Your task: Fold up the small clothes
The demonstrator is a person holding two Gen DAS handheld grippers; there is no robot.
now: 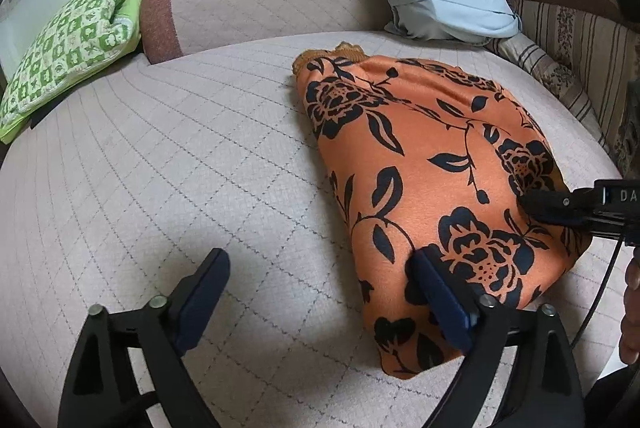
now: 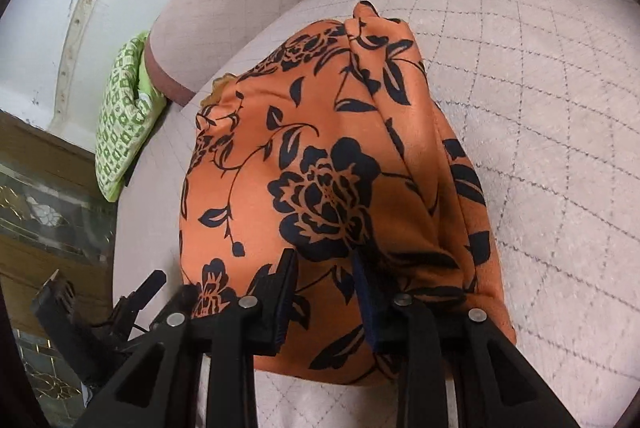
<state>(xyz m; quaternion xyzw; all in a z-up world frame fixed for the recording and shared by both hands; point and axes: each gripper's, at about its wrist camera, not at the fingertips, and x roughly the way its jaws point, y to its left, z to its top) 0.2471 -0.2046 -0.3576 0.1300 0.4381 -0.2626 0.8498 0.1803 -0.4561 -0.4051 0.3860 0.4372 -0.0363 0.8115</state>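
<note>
On the quilted sofa seat point(image 1: 180, 147) the orange floral garment point(image 1: 432, 187) lies partly folded; the right gripper point(image 2: 326, 292) pinches its near edge, the left gripper point(image 1: 320, 292) gapes released. Further folding seems left.

orange floral garment point(image 1: 424, 163) | folded, rumpled | lying on quilted cushion point(image 1: 180, 163)

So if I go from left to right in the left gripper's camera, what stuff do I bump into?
Green checked cloth → bare quilted sofa seat → orange flowered garment → the right gripper poking in at the right edge.
</note>
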